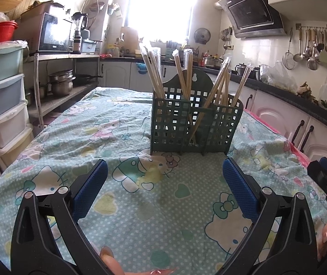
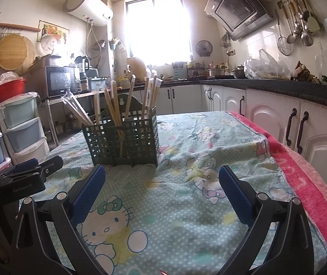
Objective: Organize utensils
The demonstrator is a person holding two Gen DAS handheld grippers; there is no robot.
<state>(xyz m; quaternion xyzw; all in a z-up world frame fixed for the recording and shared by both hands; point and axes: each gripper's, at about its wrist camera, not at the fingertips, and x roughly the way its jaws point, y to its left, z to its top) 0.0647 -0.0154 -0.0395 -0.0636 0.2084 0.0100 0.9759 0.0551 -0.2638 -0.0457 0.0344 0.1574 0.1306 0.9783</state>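
Note:
A dark green perforated utensil holder (image 1: 194, 128) (image 2: 123, 141) stands upright on the table, with several wrapped wooden chopsticks (image 1: 154, 71) (image 2: 114, 105) leaning out of its compartments. My left gripper (image 1: 164, 183) is open a short way in front of the holder, with nothing between its blue pads. My right gripper (image 2: 162, 189) is open too, empty, to the right of the holder and nearer than it. The left gripper (image 2: 29, 167) shows at the left edge of the right wrist view. The right gripper (image 1: 326, 178) shows at the right edge of the left wrist view.
A cartoon-print teal cloth (image 1: 126, 137) (image 2: 209, 151) covers the table, with a pink blanket (image 2: 301, 178) along its right edge. White cabinets (image 2: 278, 119) run close on the right. Plastic drawers (image 1: 5, 105) and a pot shelf (image 1: 62, 84) stand on the left.

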